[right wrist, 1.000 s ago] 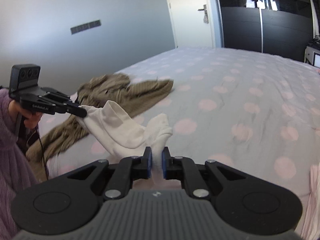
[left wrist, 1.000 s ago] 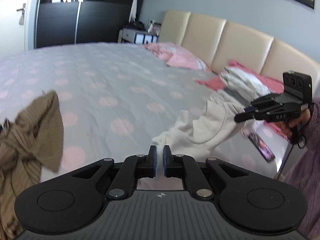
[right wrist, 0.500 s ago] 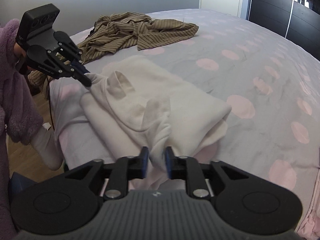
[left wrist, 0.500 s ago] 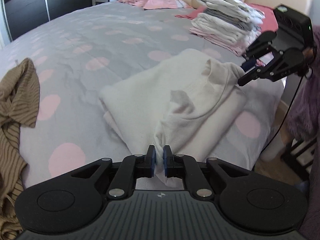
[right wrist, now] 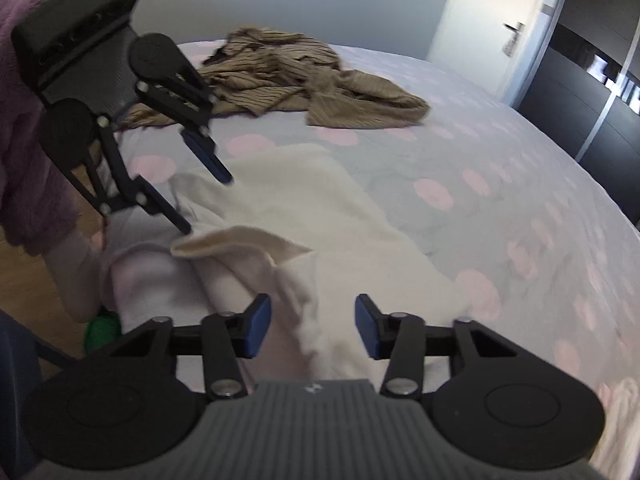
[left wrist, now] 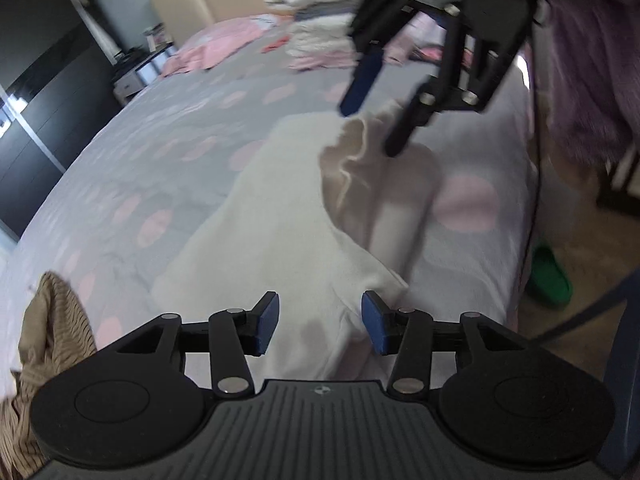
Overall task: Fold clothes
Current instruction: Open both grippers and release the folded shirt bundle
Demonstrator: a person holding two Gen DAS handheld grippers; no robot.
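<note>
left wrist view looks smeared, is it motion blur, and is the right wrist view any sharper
Left wrist view: motion blur smears the stack of folded clothes and the pink-dotted grey bed cover; its own left gripper stays crisp. Right wrist view: sharper, the brown striped garment shows clear stripes, though the cream garment looks soft. Both bow straight lines, fisheye-style.

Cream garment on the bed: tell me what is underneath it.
The cream garment lies folded on the grey bedspread with pink dots, which shows all around it. Its own lower layers and the spread beneath them are covered, so anything tucked between cannot be seen.
</note>
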